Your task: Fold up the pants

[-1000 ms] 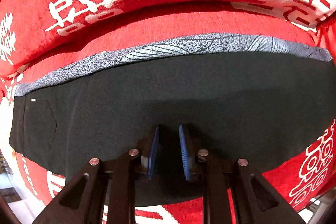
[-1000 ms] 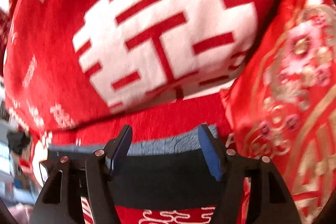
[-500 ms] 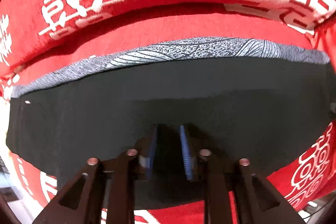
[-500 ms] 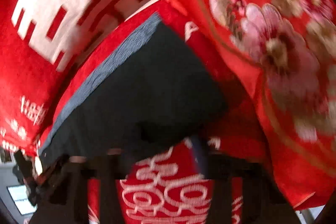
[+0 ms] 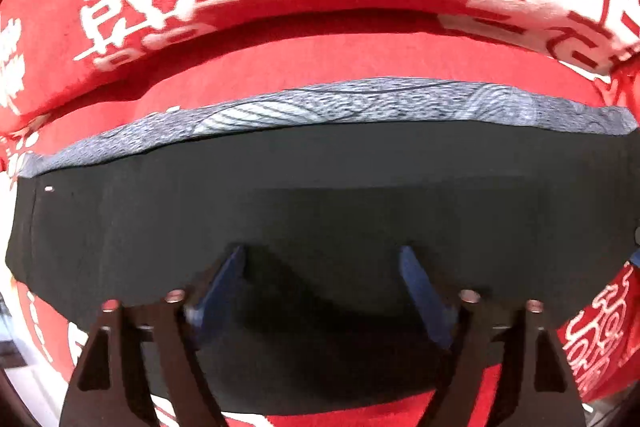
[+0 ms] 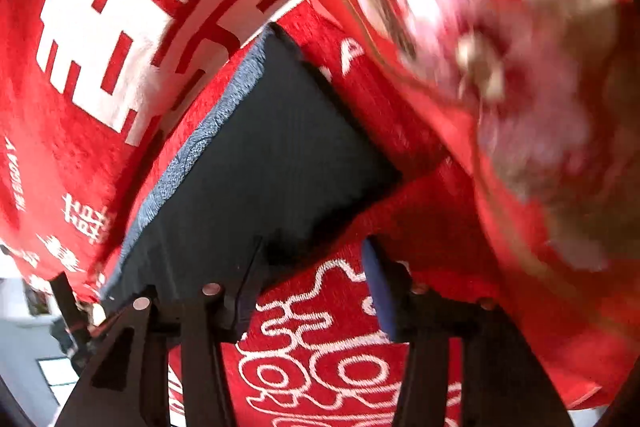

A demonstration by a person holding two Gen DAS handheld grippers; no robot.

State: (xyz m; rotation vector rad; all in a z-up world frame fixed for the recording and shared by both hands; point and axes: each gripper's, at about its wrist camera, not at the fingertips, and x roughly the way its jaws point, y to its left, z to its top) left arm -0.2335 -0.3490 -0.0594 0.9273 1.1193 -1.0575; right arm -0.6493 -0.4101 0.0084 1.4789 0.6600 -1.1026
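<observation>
- Pants (image 5: 320, 187), black and folded into a long flat band, lay across a red cover (image 5: 340, 55) printed with white characters; a grey patterned strip (image 5: 360, 103) edged their far side.
- Left gripper (image 5: 324, 267) pointed steeply down over the near part of the pants; its jaws had just been opening and stood spread wide, with dark cloth lying flat under the gap and no fold pinched by the blue pads (image 5: 416, 283).
- Right gripper (image 6: 316, 267) sat at the pants' (image 6: 260, 155) near corner, its jaws having just been opening and now standing apart; one finger was over the black cloth, the other over the red cover (image 6: 320, 347), nothing clamped.
- Embroidered red fabric (image 6: 500, 47), blurred, filled the right of that view.
</observation>
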